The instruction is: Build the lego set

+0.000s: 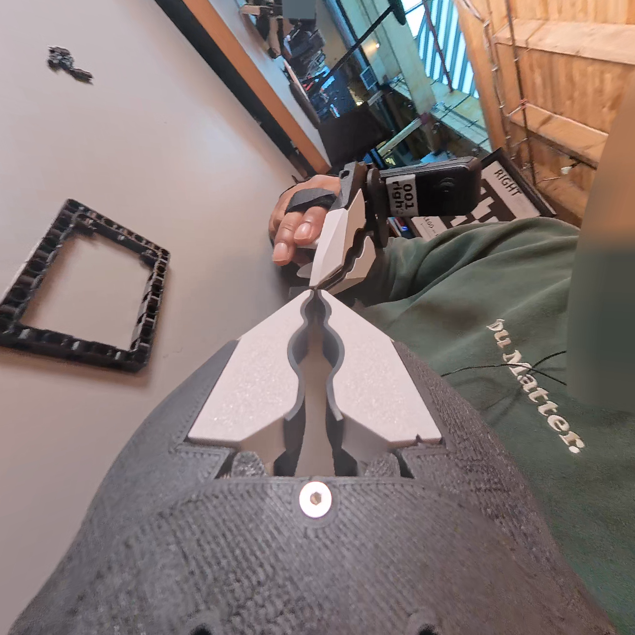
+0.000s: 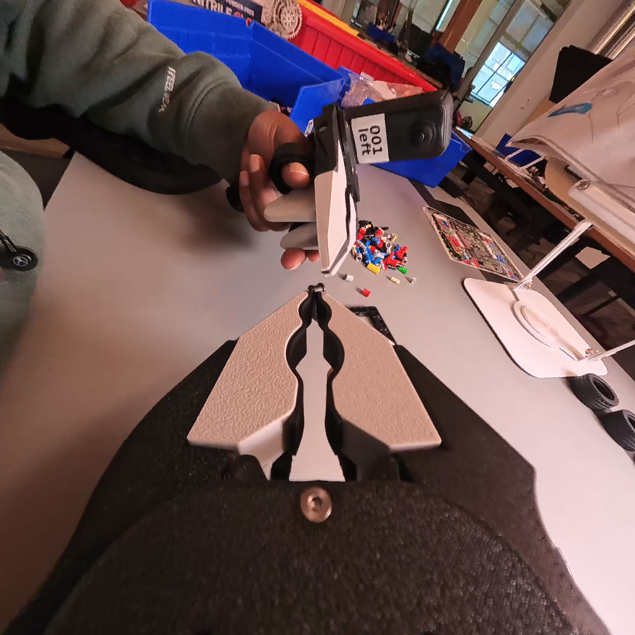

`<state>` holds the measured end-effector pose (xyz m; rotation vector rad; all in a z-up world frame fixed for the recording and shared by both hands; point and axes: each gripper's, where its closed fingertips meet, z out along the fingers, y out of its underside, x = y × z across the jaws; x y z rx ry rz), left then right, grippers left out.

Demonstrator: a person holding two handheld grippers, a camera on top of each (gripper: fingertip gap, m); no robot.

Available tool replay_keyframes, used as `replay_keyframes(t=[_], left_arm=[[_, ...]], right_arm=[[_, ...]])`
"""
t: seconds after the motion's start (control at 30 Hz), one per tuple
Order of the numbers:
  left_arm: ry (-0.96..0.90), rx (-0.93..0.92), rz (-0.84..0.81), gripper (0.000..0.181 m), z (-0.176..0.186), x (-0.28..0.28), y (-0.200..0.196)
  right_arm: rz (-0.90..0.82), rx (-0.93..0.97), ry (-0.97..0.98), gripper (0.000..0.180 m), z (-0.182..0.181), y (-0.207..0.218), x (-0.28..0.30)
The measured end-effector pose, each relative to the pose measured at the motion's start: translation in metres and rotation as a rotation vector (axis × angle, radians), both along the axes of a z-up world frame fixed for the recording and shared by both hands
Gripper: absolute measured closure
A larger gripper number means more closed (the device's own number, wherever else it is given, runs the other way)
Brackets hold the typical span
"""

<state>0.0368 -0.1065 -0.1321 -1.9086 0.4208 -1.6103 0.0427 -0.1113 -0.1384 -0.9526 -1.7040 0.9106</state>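
Note:
My right gripper (image 2: 316,292) is shut on a small black pin (image 2: 316,288) that sticks out at its tips, held above the table. My left gripper (image 1: 314,294) is shut, with nothing visible between its tips. The two grippers point tip to tip and stand very close: the left one (image 2: 330,272) hangs just above the pin, and the right one (image 1: 320,284) shows just beyond the left's tips. A black rectangular lego frame (image 1: 82,285) lies flat on the grey table to the left; a corner of it (image 2: 372,319) shows behind my right finger.
A pile of small coloured lego pieces (image 2: 381,251) lies beyond the grippers, with a few loose ones (image 2: 366,292) nearer. An instruction sheet (image 2: 470,240), a white stand base (image 2: 529,330) and black tyres (image 2: 596,395) are on the right. Blue bins (image 2: 240,51) stand behind. Small black parts (image 1: 68,63) lie far left. Only a small space, under 4 cm, lies between the two pairs of fingers.

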Motion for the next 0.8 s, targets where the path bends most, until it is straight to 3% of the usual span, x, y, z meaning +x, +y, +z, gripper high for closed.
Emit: replay_keyframes(t=[0.17, 0.3, 0.47, 0.57, 0.67, 0.73, 0.8], left_arm=[[0.237, 0.072, 0.058, 0.174, -0.031, -0.009, 0.008], [0.437, 0.159, 0.125, 0.164, -0.046, -0.022, 0.019], [0.601, 0.335, 0.27, 0.157, -0.008, -0.062, 0.032], [0.762, 0.429, 0.45, 0.155, 0.034, -0.122, 0.027], [0.93, 0.454, 0.736, 0.156, 0.084, -0.218, -0.002], [1.079, 0.352, 0.874, 0.157, 0.095, -0.288, -0.042], [1.228, 0.146, 0.895, 0.159, 0.077, -0.344, -0.091]], right_arm=[[-0.038, 0.02, -0.038, 0.18, -0.01, 0.009, -0.001], [-0.246, 0.223, -0.328, 0.18, -0.054, 0.068, 0.011], [-0.361, 0.273, -0.504, 0.18, -0.073, 0.104, 0.022], [-0.379, 0.221, -0.511, 0.164, -0.073, 0.107, 0.02], [-0.409, 0.186, -0.429, 0.151, -0.056, 0.111, 0.026], [-0.438, 0.111, -0.339, 0.15, -0.038, 0.113, 0.032], [-0.453, 0.016, -0.246, 0.149, -0.021, 0.113, 0.038]])
